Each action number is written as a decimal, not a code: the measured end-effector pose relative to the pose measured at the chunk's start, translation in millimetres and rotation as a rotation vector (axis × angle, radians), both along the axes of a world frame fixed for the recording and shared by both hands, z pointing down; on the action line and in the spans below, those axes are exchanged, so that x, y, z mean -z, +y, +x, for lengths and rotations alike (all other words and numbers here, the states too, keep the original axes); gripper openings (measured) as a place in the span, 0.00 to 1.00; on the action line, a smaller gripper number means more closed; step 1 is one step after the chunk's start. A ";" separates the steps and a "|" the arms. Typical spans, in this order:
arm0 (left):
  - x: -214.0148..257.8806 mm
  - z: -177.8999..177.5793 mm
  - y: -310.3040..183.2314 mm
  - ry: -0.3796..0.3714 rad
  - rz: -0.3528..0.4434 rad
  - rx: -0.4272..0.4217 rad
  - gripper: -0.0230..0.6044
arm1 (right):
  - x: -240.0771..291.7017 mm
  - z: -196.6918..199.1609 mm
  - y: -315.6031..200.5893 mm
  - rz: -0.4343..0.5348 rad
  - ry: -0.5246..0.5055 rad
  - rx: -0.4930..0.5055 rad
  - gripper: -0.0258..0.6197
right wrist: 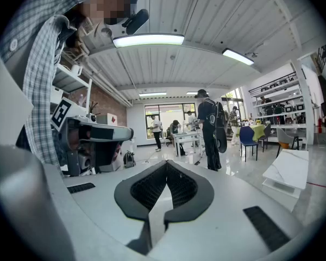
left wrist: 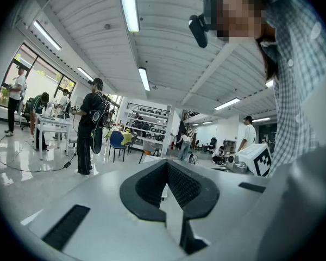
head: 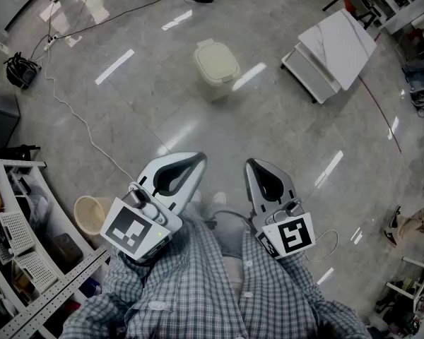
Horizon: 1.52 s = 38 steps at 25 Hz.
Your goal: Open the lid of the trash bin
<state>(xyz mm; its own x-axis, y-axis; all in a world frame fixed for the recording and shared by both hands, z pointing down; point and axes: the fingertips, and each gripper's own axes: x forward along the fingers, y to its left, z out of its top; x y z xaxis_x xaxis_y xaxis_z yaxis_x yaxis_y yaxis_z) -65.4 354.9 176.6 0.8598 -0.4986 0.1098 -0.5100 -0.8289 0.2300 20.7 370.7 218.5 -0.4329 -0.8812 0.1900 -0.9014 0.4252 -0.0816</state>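
Note:
A cream trash bin (head: 216, 62) stands on the shiny grey floor well ahead of me, with its lid down. My left gripper (head: 199, 159) and right gripper (head: 250, 164) are held close to my body, side by side, pointing forward and far short of the bin. In the left gripper view the left gripper (left wrist: 167, 162) has its dark padded jaws meeting at the tip with nothing between them. The right gripper (right wrist: 167, 162) stands the same way in the right gripper view. I cannot make out the bin in either gripper view.
A white slab (head: 337, 45) leans on a low white stand to the bin's right. A cable (head: 78, 115) snakes over the floor at left, near a tan basket (head: 91, 213) and shelving (head: 25, 249). A person in black (right wrist: 209, 129) stands farther off by tables.

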 end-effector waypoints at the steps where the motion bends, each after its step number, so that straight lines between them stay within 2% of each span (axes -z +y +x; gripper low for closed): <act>1: 0.1 -0.8 0.4 0.000 0.000 0.000 0.04 | 0.6 -1.0 0.3 0.001 0.001 0.001 0.07; 13: -0.3 -2.6 1.0 0.002 -0.001 -0.008 0.04 | 1.8 -4.4 3.2 0.002 0.002 0.000 0.07; 18: 1.1 -7.8 0.6 0.008 0.005 -0.011 0.04 | 2.1 -14.7 5.8 0.014 0.058 0.027 0.07; 31: -1.0 -26.4 -10.9 0.026 0.037 -0.045 0.04 | -4.2 -15.9 6.1 -0.009 0.044 -0.088 0.07; 38: -2.2 -41.5 -11.4 0.025 0.048 -0.058 0.04 | -2.9 -25.1 4.7 0.008 0.052 -0.115 0.07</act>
